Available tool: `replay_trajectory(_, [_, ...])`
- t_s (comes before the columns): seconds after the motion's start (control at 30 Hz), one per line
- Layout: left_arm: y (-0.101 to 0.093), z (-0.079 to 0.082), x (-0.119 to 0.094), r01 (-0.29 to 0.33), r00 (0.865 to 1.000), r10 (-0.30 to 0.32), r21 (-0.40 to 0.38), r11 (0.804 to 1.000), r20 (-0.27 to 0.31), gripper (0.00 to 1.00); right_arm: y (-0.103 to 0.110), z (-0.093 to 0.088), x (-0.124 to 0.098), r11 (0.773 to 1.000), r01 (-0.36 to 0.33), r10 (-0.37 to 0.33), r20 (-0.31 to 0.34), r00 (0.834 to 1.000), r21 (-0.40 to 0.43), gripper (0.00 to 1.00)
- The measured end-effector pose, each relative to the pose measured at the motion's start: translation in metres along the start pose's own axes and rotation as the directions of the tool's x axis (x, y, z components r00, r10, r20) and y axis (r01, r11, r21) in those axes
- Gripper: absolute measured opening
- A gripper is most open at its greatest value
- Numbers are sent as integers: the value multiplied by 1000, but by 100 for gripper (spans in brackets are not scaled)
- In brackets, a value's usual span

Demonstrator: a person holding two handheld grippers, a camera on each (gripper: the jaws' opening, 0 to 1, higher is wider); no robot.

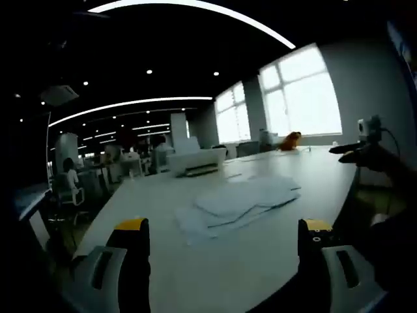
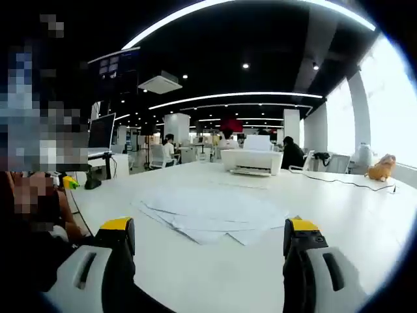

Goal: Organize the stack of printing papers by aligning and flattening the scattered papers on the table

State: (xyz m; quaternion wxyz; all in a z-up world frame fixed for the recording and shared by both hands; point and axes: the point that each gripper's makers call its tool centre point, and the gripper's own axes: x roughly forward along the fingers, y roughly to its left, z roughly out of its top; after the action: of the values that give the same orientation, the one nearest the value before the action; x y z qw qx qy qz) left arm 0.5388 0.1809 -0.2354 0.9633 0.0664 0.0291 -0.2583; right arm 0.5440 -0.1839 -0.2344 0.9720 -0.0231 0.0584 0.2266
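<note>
Nothing tidied yet: the papers (image 2: 212, 215) lie fanned and crooked mid-table (image 2: 365, 215), just ahead of the left gripper (image 1: 225, 244) and right gripper (image 2: 208, 238), both spread wide, holding nothing.

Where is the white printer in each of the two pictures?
Left gripper view: the printer sits left of centre at mid-height, on the table's far end beyond the papers.
Right gripper view: the printer sits right of centre, beyond the papers.
Shared landmark: the orange toy by the windows.
</note>
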Motion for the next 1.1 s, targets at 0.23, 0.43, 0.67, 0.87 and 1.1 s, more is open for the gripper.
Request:
replay_trajectory(0.23, [0,-1,0,1,1000,-1,3,1000,-3,96,1,-4,2,1000,-4,4,-10,1000,2,90])
replay_trajectory(0.43, [-2,-2,0,7,1000,-7,4,1000,-6,96,0,-7,3,1000,-3,3,-17,1000,3,90])
replay_trajectory(0.67, [-6,-3,2,16,1000,-16,6,1000,-8,96,0,-7,5,1000,-7,7,-18,1000,5,90])
replay_trajectory(0.87, [-8,-2,2,22,1000,-22,8,1000,-8,96,1,-5,10,1000,-9,10,-15,1000,7,90])
replay_trajectory(1.1, [-8,-2,2,24,1000,-24,9,1000,-8,96,2,-4,18,1000,-17,17,-19,1000,7,90])
